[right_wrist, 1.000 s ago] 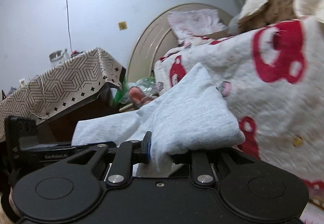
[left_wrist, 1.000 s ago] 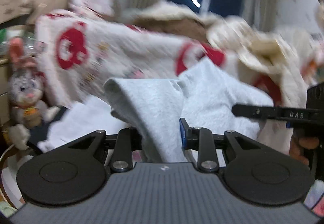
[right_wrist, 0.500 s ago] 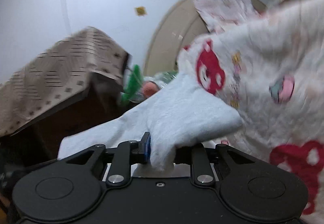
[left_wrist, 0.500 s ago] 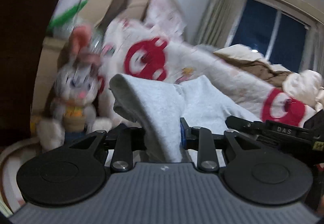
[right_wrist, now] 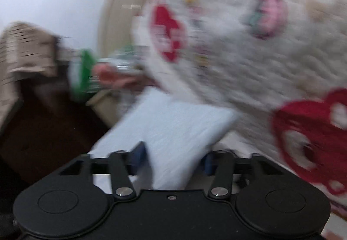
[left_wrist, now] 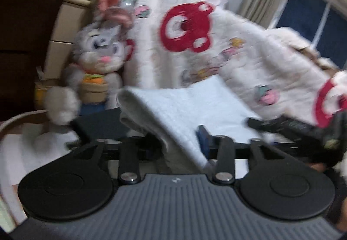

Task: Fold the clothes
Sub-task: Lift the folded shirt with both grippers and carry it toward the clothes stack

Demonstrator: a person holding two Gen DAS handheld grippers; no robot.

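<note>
Blur smears nearly everything in the right wrist view, so the wall, the patterned cloth off to the left and the green thing ahead are mush. Left view is sharper but soft too. Biggest thing ahead of both grippers is the white quilt with red bear prints, heaped up past the fingers, with a dark window beyond it on the right. A plush bunny sits ahead-left of the left gripper. That one's clamped tight on the grey garment, which bunches up between its fingers. The right gripper pinches the same garment too, a folded slab of it sticking forward. Its tip pokes in at the left view's right edge.
</note>
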